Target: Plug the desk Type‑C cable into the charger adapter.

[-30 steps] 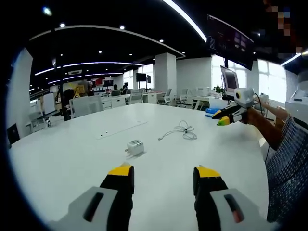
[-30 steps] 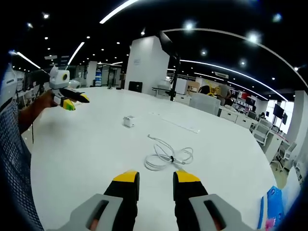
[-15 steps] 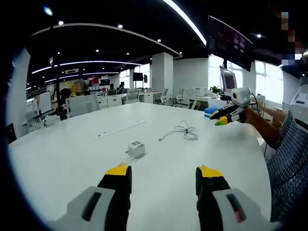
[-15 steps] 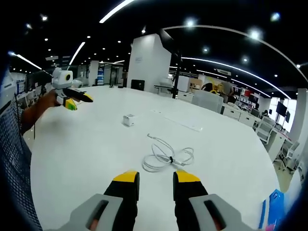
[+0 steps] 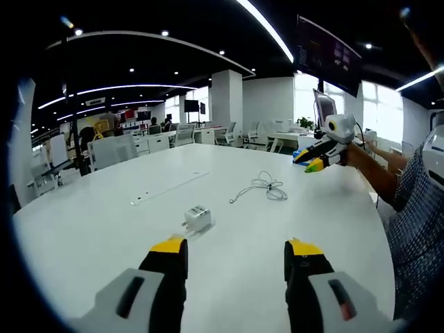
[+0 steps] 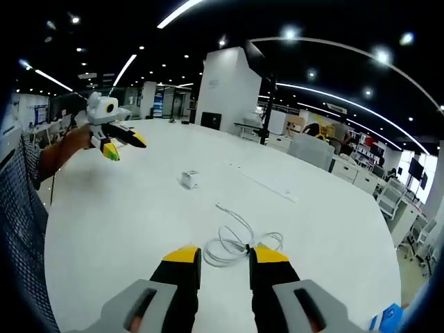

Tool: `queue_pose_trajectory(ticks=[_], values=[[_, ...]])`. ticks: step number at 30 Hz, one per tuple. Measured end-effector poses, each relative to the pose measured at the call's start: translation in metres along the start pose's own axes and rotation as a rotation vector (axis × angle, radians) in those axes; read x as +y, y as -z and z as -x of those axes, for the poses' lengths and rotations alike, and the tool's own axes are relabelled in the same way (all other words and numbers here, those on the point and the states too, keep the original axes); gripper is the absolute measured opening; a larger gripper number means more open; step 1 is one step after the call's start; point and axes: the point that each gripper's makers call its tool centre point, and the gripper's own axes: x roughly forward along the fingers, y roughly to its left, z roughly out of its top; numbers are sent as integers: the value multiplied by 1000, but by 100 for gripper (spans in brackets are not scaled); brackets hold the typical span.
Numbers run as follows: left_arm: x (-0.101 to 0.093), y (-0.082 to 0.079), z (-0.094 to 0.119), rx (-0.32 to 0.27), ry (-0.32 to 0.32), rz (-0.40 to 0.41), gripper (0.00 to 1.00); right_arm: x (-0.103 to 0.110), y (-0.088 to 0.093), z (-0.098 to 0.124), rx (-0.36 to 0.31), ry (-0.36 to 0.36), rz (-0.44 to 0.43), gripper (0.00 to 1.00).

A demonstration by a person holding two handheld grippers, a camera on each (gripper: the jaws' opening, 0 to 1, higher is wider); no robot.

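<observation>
A small white charger adapter (image 5: 198, 218) lies on the white desk (image 5: 90, 229), just beyond my left gripper (image 5: 236, 250), which is open and empty. The adapter (image 6: 189, 180) appears further off in the right gripper view. A coiled white Type-C cable (image 6: 236, 239) lies right in front of my right gripper (image 6: 225, 257), whose jaws stand a little apart with nothing between them. The cable (image 5: 263, 187) sits mid-desk in the left gripper view. The right gripper (image 5: 316, 158) hangs above the desk's right side there; the left gripper (image 6: 118, 142) hovers at the left in the right gripper view.
A flat cover panel (image 5: 166, 187) is set into the desk behind the adapter. A person's arm (image 5: 378, 180) and checked sleeve (image 5: 420, 229) are at the right. Office desks, chairs and a white pillar (image 6: 225, 87) stand beyond.
The right gripper view has closed in on the cable, which now lies just past the jaw tips. The left gripper has shifted slightly; the adapter and cable stay put.
</observation>
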Motion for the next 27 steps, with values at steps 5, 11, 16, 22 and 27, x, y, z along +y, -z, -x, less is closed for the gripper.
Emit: queue_pose_trajectory(ticks=[5,11,16,22,27], values=[[4,-3,-2,16,5,10,56,1,0,-6,19,-17,9,30],[6,-2,-7,47,22,-24,56,1,1,-10,47,-27,27,30],[11,-3,-12,46,34,-41,56,-1,-4,-11,46,-37,35,30],[14,-2,-19,47,62,-26,57,1,-13,-13,13,-89,-8,30],[18,0,-23,57,71,-22,58,-3,-15,-19,18,-92,-5,30]])
